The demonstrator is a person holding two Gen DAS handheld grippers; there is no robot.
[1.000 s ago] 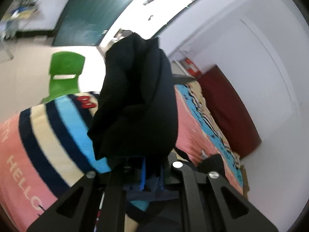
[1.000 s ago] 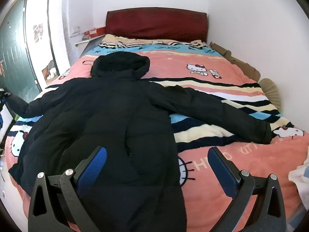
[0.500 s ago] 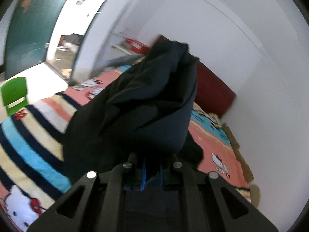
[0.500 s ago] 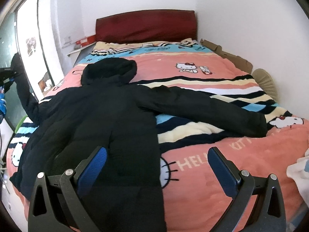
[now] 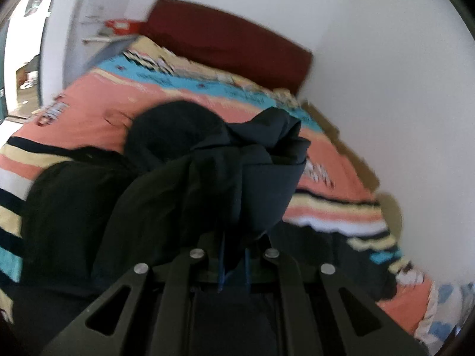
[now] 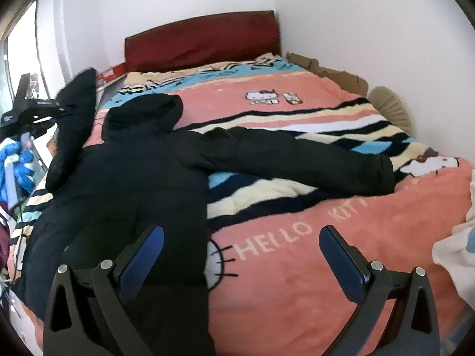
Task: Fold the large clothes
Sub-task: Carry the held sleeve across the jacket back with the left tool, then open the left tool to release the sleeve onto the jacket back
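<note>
A black hooded jacket (image 6: 133,184) lies flat on the striped pink blanket (image 6: 297,267), hood (image 6: 145,112) toward the headboard. One sleeve (image 6: 297,157) stretches out to the right. The other sleeve (image 6: 74,118) is lifted off the bed at the far left, and my left gripper (image 6: 59,108) is shut on its cuff. In the left wrist view the cuff (image 5: 261,178) bunches up over my left gripper (image 5: 234,255), above the jacket's body (image 5: 74,207). My right gripper (image 6: 242,231) stands open over the jacket's lower edge, with nothing between its fingers.
A dark red headboard (image 6: 202,38) closes the far end of the bed. Cardboard (image 6: 326,71) and a round beige fan (image 6: 392,106) line the right wall. White cloth (image 6: 454,246) lies at the bed's right edge. A hand in a blue glove (image 6: 17,160) holds the left gripper.
My left gripper has swung with the sleeve cuff from the door side of the bed in over the jacket, and now faces the headboard. My right gripper has drifted a little.
</note>
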